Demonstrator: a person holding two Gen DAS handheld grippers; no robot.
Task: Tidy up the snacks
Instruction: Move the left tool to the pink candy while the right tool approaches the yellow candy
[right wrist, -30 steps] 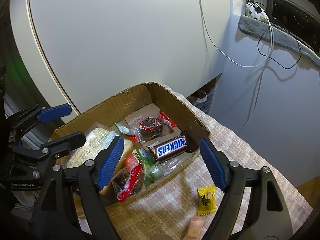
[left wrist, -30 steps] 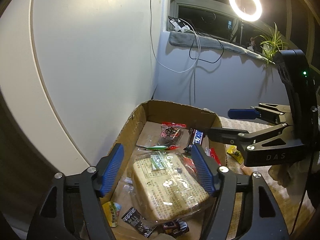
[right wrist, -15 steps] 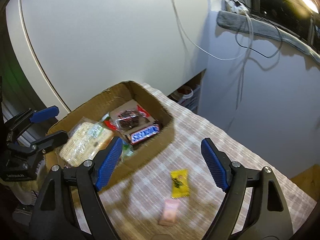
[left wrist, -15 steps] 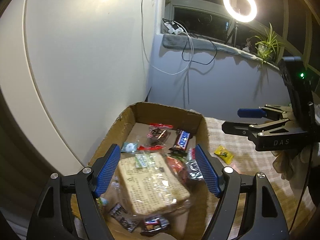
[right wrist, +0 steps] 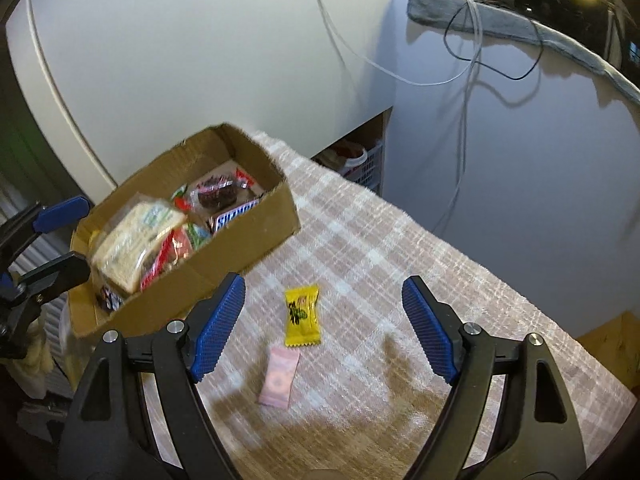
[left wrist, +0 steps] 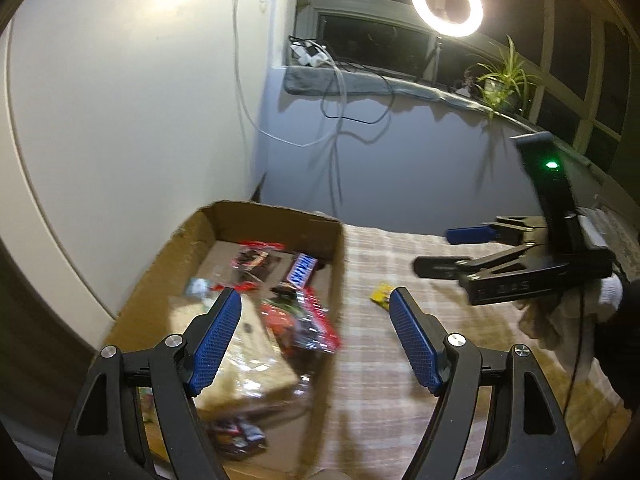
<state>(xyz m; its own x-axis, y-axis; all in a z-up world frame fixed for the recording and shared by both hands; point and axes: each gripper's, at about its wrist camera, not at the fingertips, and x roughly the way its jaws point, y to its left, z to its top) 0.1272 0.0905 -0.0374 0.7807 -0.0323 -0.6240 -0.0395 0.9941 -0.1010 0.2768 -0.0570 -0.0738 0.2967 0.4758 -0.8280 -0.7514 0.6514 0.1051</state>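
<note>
A cardboard box (right wrist: 240, 240) (left wrist: 280, 220) holds several snacks: a Snickers bar (left wrist: 302, 270) (right wrist: 236, 216), a clear bag of bread (right wrist: 132, 236), a red packet (left wrist: 308, 320). A yellow candy (right wrist: 302, 316) (left wrist: 382, 293) and a pink sachet (right wrist: 280, 376) lie on the checked cloth right of the box. My right gripper (right wrist: 322, 328) is open and empty above these two. My left gripper (left wrist: 316, 338) is open and empty over the box's right wall. The right gripper also shows in the left wrist view (left wrist: 456, 252).
The checked cloth (right wrist: 400, 280) covers the table. A white curved panel (right wrist: 180, 60) stands behind the box. Cables (left wrist: 340, 120) hang down the wall from a sill with a ring light (left wrist: 446, 4) and a plant (left wrist: 500, 80). A basket (right wrist: 360, 160) sits under the table's far edge.
Both grippers have drawn back and to the right, away from the box. The right gripper now hovers over the yellow candy and pink sachet. Both stay open.
</note>
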